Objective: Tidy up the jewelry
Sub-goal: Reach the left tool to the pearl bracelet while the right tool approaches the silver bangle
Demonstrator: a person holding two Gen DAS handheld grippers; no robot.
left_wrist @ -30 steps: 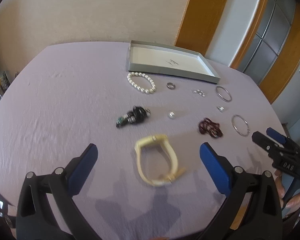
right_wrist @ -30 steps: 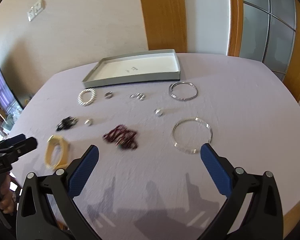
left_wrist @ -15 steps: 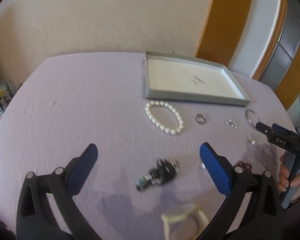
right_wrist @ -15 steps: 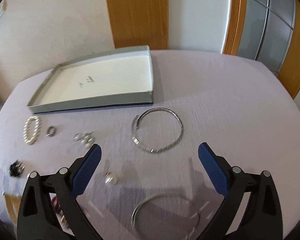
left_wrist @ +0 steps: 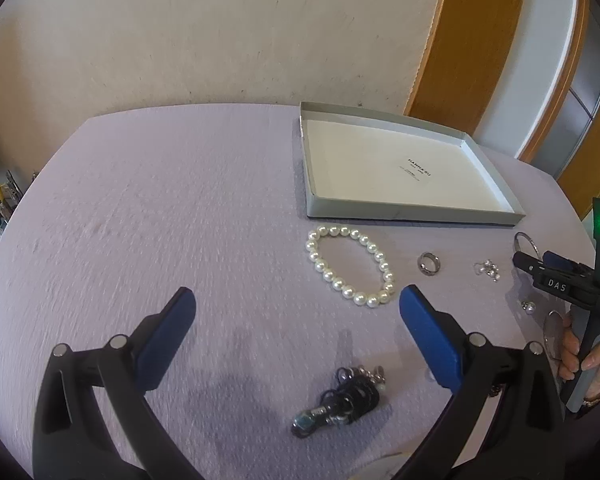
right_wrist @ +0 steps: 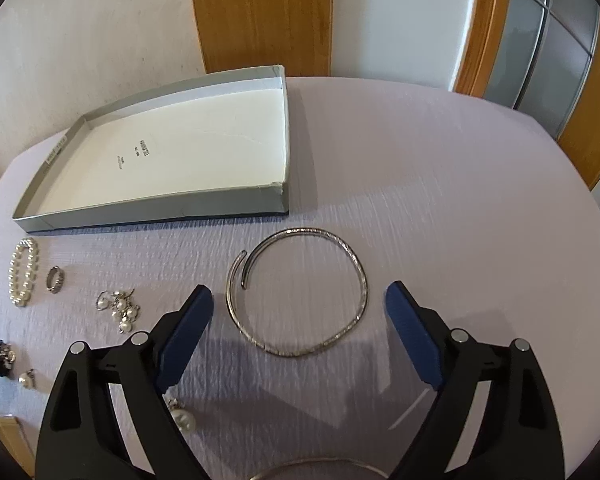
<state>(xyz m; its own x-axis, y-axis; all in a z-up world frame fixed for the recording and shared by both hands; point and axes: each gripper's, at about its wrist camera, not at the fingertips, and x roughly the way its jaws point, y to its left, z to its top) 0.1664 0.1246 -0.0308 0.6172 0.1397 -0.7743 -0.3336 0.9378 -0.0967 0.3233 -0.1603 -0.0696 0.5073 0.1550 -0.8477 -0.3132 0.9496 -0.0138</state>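
A cream wall and a wooden door frame stand behind a round table point(left_wrist: 140, 208) draped in lilac cloth. The biggest thing on it is a shallow grey box lid point(left_wrist: 396, 216) with a white floor, sitting toward one o'clock in the left wrist view and eleven o'clock in the right one point(right_wrist: 160, 208). The left gripper point(left_wrist: 296, 300) hangs over bare cloth with its blue-padded jaws spread wide and nothing between them; the right gripper point(right_wrist: 298, 296) is just as wide apart, framing a silver bangle point(right_wrist: 300, 292) lying flat on the cloth at twelve o'clock from it. A pearl bracelet point(left_wrist: 350, 266) lies just in front of the lid, a tangled black bead piece point(left_wrist: 340, 400) sits at six o'clock, and a small silver ring point(left_wrist: 429, 264) and a cluster of pearl earrings point(right_wrist: 120, 308) lie beside the pearls.
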